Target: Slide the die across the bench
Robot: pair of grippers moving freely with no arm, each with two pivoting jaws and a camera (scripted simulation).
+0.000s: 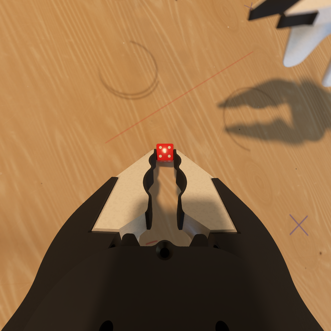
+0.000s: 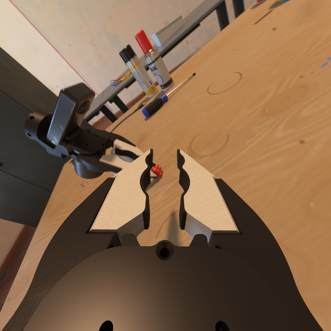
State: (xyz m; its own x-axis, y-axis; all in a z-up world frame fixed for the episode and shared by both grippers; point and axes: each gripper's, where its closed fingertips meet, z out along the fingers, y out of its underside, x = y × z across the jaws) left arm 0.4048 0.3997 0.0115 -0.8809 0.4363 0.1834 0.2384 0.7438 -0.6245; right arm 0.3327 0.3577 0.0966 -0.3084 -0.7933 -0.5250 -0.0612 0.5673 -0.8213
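A small red die (image 1: 164,151) with pale pips sits on the wooden bench (image 1: 71,125). My left gripper (image 1: 165,156) is shut on the die, with one fingertip against each side. The die also shows in the right wrist view (image 2: 158,170), partly hidden behind my right gripper's left finger. My right gripper (image 2: 164,151) is open and empty above the bench, a short way from the die. It shows blurred at the top right of the left wrist view (image 1: 295,32). The left gripper's body (image 2: 71,136) is at the left.
Two spray cans (image 2: 141,71) (image 2: 155,60) and a blue-and-black screwdriver (image 2: 155,105) lie farther along the bench. Pencil circles (image 1: 130,71), a thin red line (image 1: 179,97) and a purple cross (image 1: 298,225) mark the wood. The bench edge (image 2: 59,179) runs at the left.
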